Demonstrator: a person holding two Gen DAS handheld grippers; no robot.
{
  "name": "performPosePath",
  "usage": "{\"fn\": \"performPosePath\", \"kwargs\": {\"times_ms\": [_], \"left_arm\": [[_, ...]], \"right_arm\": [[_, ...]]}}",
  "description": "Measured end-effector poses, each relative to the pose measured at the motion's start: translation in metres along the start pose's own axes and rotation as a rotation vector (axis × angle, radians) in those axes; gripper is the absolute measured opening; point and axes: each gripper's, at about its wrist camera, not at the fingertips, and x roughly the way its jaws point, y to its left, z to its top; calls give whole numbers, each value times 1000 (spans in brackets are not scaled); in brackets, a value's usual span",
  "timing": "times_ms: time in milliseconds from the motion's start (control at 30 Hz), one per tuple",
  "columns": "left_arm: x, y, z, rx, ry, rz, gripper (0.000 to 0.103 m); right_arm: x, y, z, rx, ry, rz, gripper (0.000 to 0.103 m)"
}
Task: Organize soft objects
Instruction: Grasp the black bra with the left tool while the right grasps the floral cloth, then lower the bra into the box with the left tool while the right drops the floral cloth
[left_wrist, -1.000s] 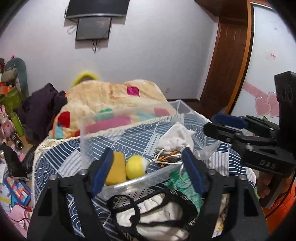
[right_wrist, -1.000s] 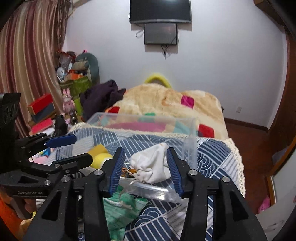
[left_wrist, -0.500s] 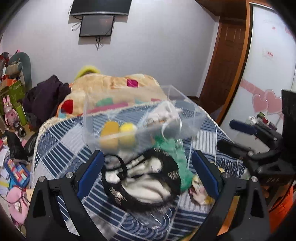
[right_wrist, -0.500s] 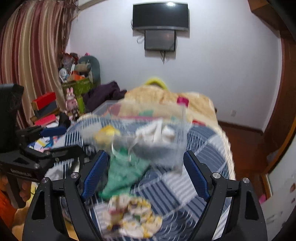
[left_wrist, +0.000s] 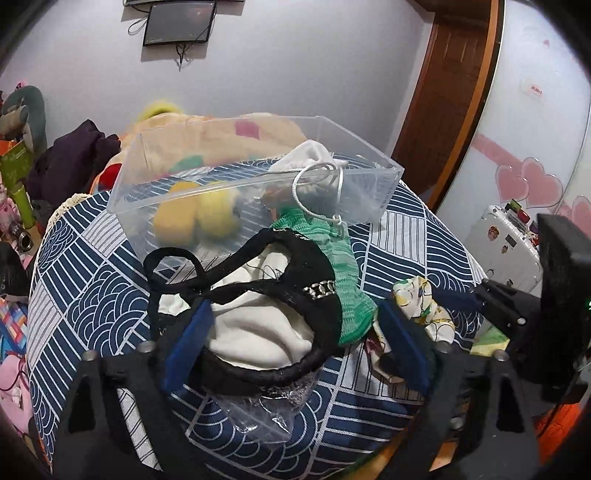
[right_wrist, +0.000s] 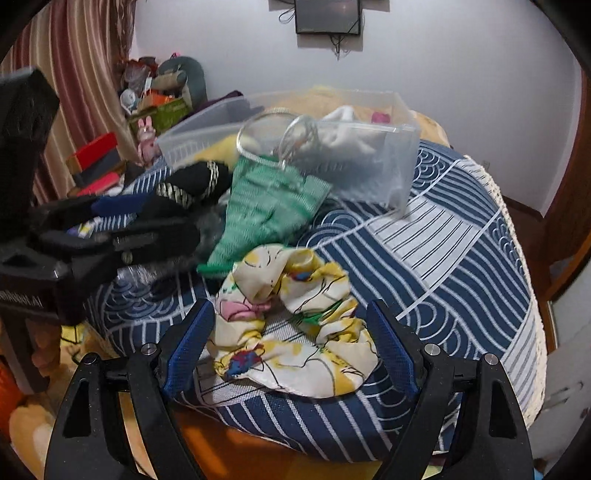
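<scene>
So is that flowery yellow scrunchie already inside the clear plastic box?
No, the scrunchie lies on the blue patterned cover between the open right gripper fingers, well short of the clear box.

Wall monitor (left_wrist: 180, 23); striped curtain (right_wrist: 79, 62) — white suitcase (left_wrist: 508, 247).

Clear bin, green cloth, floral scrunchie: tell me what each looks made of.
Clear bin: rigid transparent plastic, glossy; contents show through.
Green cloth: knit fabric, matte, probably; ribbed rows visible.
Floral scrunchie: thin printed woven cloth, gathered in folds, slight sheen.
</scene>
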Motion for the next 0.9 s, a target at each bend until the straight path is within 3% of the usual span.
{"fn": "performPosePath", "kwargs": {"times_ms": [100,233,333,567,900], "left_arm": [[-3,4,-2,-12,-14,-2,72],[-5,15,-6,-39,-10,-21,51],[-8,21,-10,-76,-20,-34,44],[-22,30,-12,-106,-56,-32,21],[-50,24,-7,-91,-120,-25,15]], "right_arm": [[1,1,-1,-7,-6,-14,71],[-6,-1,-1,-8,-18,-10,45],[-10,-7,-4,16,-29,8,29],[-29,-15,-9,41,-68,5,20],[-61,-19,12,56,-195,-2,20]]}}
